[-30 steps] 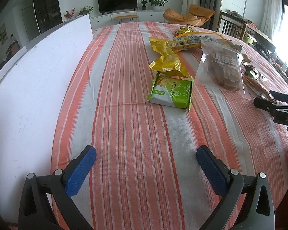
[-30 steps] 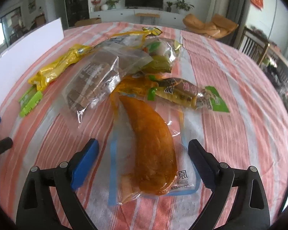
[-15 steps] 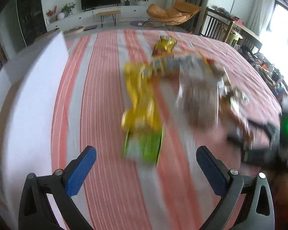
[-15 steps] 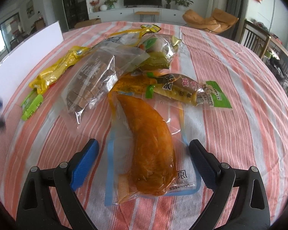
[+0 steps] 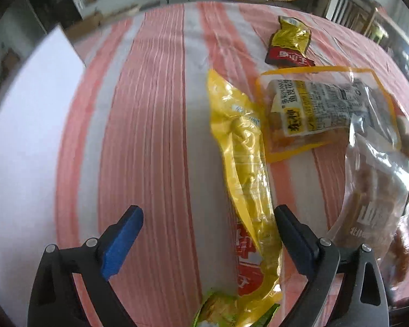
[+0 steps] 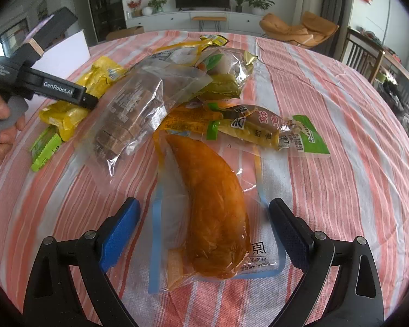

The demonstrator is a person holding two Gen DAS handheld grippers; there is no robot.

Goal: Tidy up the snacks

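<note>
Snacks lie in a loose heap on a tabletop covered with a red-and-white striped cloth. Left tongs hang above a long yellow packet, which runs between the two fingers along the right one; the jaws have just been narrowing yet stand wide, pads off the packet. A green packet peeks out below, close to the tongs. Right of them lie a clear bag of brown pieces and a yellow-edged pouch. Right tongs stand wide over a clear packet holding an orange piece, not pressing it. A hand grips the left tool's handle.
</note>
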